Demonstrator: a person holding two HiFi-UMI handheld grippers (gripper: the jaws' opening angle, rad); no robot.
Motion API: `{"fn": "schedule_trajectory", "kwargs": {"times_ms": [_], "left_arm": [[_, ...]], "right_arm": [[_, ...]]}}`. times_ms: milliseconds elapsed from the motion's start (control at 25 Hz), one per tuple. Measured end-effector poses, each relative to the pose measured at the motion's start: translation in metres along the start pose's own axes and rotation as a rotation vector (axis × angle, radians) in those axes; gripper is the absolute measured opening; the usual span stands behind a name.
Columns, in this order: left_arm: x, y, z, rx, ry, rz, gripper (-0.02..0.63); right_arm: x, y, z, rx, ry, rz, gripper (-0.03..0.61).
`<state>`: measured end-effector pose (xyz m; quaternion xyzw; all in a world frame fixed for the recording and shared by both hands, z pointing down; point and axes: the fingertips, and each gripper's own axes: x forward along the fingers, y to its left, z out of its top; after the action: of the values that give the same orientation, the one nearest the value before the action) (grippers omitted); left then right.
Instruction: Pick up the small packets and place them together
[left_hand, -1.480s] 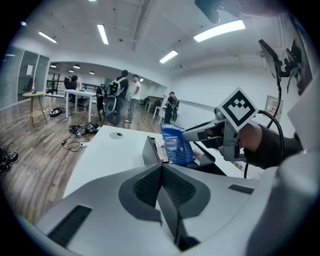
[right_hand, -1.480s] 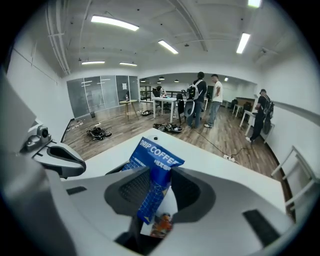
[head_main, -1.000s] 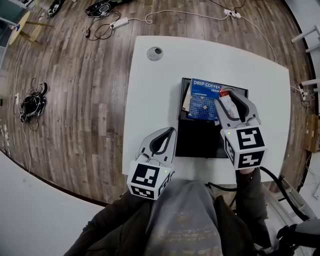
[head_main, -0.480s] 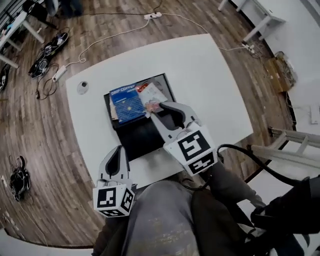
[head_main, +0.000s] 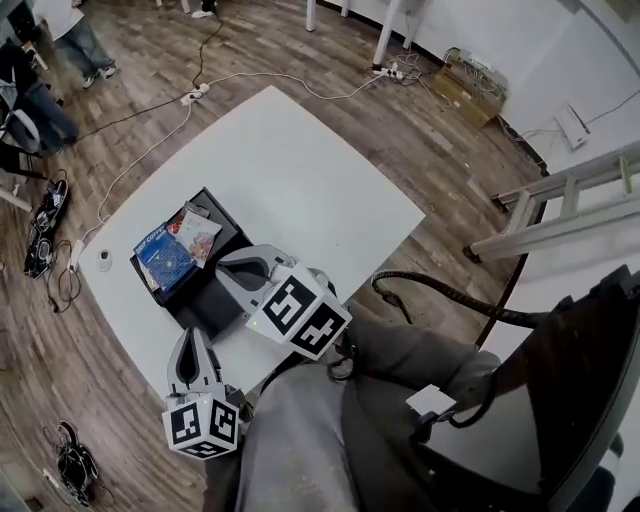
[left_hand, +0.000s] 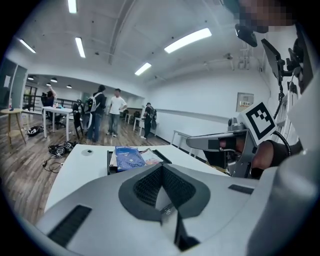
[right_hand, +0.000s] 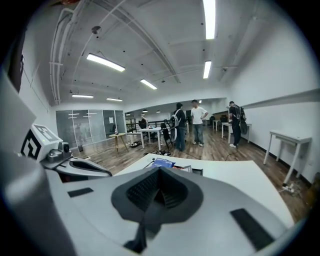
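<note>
Black tray on white table: holds a blue coffee packet and paler small packets overlapping just beside it, all bunched at the tray's end farthest from the person; the rest of the tray is bare. Right gripper: over the tray's bare near end, jaws just closed together, nothing between them. Left gripper: off the tray on the person's side, jaws likewise together and empty. Beyond the tray's packet end are a round grey disc on the table and a power strip on the wood floor.
</note>
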<state>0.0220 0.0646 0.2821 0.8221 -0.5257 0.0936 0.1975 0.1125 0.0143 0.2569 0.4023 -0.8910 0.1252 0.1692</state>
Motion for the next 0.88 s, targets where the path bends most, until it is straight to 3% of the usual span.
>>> {"fn": "schedule_trajectory", "kwargs": {"times_ms": [360,880], "left_arm": [[-0.011,-0.027,0.004,0.049,-0.022,-0.018,0.003],[-0.016,-0.035,0.006,0.084,-0.015,-0.023,0.003]], "right_arm": [[-0.024,0.015,0.0,0.02,-0.048,0.035,0.005],[-0.029,0.017,-0.004,0.039,-0.05,0.043,0.004]]}}
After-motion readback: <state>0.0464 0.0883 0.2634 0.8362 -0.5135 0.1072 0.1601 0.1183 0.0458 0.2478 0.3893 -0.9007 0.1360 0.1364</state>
